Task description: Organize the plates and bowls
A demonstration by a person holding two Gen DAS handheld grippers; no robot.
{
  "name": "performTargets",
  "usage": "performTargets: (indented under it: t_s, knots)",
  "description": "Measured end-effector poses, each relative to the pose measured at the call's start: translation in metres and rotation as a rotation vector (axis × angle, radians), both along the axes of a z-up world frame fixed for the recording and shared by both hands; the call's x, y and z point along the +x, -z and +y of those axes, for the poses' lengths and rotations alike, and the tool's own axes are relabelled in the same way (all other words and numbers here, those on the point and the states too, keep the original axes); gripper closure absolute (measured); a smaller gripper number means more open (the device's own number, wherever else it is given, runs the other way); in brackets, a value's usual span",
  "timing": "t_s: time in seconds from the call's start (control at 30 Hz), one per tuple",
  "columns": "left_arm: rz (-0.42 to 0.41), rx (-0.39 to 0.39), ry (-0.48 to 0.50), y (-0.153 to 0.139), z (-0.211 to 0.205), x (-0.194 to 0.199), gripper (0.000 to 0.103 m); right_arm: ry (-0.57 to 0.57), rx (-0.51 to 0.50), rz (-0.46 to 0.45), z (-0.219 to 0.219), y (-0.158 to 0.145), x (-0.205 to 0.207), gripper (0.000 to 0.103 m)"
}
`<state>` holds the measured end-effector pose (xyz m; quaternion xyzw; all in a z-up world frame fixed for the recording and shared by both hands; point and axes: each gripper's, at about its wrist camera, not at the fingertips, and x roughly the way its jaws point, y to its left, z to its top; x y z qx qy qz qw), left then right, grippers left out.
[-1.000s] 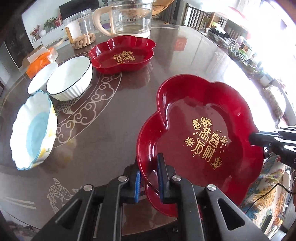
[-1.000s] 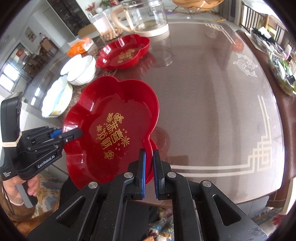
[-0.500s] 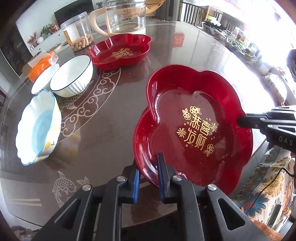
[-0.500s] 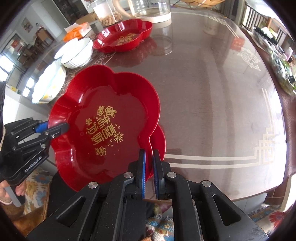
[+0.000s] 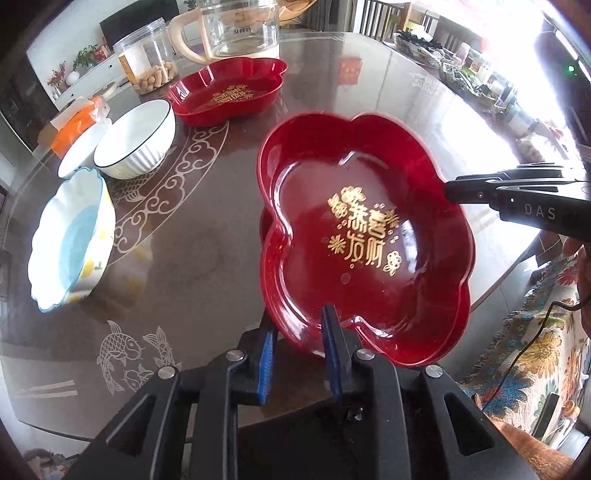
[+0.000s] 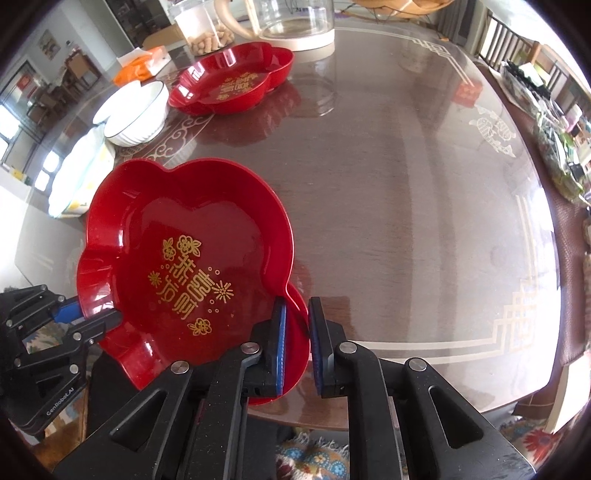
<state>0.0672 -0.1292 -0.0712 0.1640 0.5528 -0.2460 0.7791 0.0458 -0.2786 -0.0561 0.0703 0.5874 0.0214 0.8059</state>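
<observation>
A red flower-shaped plate with gold characters (image 5: 362,236) (image 6: 184,266) is held above the table's near edge. My left gripper (image 5: 297,354) is shut on its near rim. My right gripper (image 6: 297,332) straddles the opposite rim with its jaws slightly apart; it shows in the left wrist view (image 5: 517,192) at the plate's right edge. A second red plate (image 5: 229,92) (image 6: 232,79) sits far back on the table. Two white bowls (image 5: 136,140) (image 6: 135,114) and a scalloped blue-and-white bowl (image 5: 72,240) stand at the left.
A glass kettle (image 5: 236,26), a clear jar of peanuts (image 5: 147,62) and an orange tissue pack (image 5: 79,114) stand behind the plates. The brown glass-topped table (image 6: 406,184) stretches to the right. A patterned cloth (image 5: 517,362) hangs below its edge.
The held plate has moved forward over the table and tilted flatter. My right gripper's jaws have parted slightly on the rim; the left still clamps it.
</observation>
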Motion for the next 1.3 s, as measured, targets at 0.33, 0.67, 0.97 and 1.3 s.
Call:
performTargets:
  t_s: [0.33,0.67,0.97,1.3]
  knots:
    - [-0.194,-0.156,-0.126,-0.035,0.051,-0.009,0.016,0.035,-0.014,-0.127,-0.005,-0.020,-0.020,0.058]
    - [-0.137,-0.126,-0.254,0.040,0.125,-0.004,0.016,0.004,0.045,-0.154,0.021,-0.009,-0.085,0.047]
    - [-0.123,-0.170,-0.287,0.052,0.128,0.000,0.016,-0.101,0.097,-0.012,0.074,0.038,-0.094,0.046]
    - [-0.247,-0.148,-0.270,0.055,0.103,0.027,0.016,0.105,0.146,-0.121,0.071,0.051,-0.045,0.044]
